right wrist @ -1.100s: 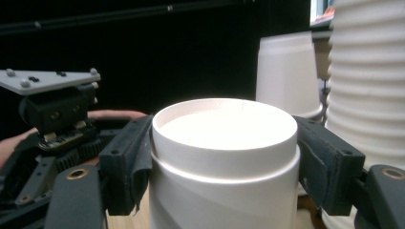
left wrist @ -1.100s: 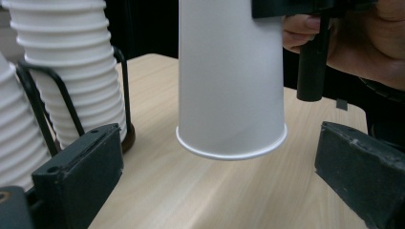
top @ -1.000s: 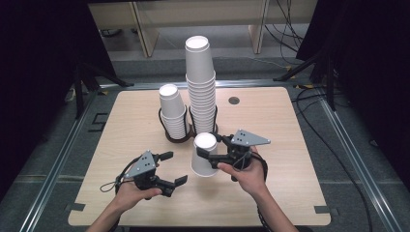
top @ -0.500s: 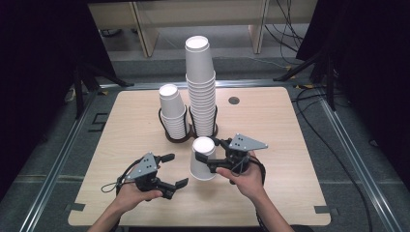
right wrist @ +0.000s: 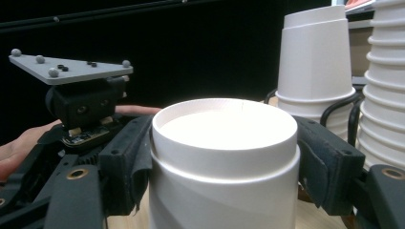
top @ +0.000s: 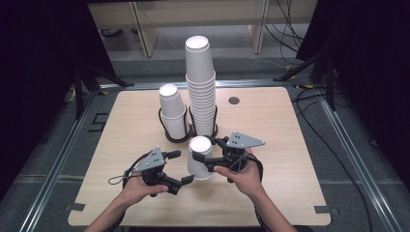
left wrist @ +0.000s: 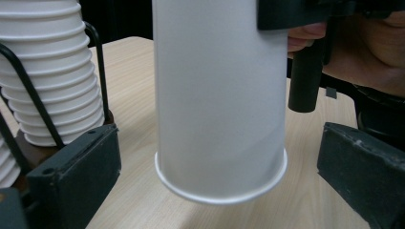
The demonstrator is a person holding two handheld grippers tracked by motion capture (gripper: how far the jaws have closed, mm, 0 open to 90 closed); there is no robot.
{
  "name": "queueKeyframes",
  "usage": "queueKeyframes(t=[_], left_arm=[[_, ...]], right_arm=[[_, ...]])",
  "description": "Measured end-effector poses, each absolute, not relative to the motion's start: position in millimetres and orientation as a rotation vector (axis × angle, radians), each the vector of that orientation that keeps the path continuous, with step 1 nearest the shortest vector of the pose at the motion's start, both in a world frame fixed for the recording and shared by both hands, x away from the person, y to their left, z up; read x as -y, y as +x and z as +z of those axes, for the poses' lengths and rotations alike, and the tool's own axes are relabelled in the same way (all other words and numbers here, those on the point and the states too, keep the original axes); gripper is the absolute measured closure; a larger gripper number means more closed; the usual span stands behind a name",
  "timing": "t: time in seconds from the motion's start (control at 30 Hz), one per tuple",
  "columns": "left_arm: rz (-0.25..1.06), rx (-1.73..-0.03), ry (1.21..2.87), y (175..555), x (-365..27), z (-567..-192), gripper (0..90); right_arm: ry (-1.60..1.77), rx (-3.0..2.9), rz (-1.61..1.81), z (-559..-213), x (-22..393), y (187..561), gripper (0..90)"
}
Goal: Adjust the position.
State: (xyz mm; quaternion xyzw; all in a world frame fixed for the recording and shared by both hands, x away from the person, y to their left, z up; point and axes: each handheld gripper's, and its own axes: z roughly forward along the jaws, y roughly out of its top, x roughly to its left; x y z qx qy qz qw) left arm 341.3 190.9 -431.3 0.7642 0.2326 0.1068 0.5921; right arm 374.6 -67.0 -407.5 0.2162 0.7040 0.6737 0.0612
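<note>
The right gripper point(top: 209, 155) clamps its jaws on the upside-down white paper cup point(top: 200, 158); the left gripper point(top: 180, 166), jaws just opening, stands wide around its rim, untouching.

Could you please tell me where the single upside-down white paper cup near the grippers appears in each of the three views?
High view: the upside-down white paper cup stands front of centre, between both hands.
Left gripper view: it fills the centre, its rim just above the wooden table, between open jaws.
Right gripper view: its base shows at bottom centre, clamped by the right tongs.
Shared landmark: the stacked white cups in the black wire holder.
</note>
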Motion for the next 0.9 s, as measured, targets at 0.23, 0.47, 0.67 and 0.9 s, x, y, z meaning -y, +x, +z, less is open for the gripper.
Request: queueKeyframes(t=[0.23, 0.47, 0.67, 0.9], left_arm=[[0.232, -0.542, 1.807, 343, -183, -437, 0.0], [0.231, -0.553, 1.837, 348, -178, -441, 0.0], [0.219, -0.563, 1.836, 351, -175, -442, 0.0], [0.208, -0.544, 1.848, 350, -172, -443, 0.0]], right_arm=[[0.648, -2.151, 2.039, -407, 62, 371, 27.6], [0.631, -2.144, 2.059, -407, 56, 369, 27.6], [0.617, -2.157, 2.058, -408, 54, 370, 27.6], [0.587, -2.124, 2.080, -407, 52, 370, 27.6]])
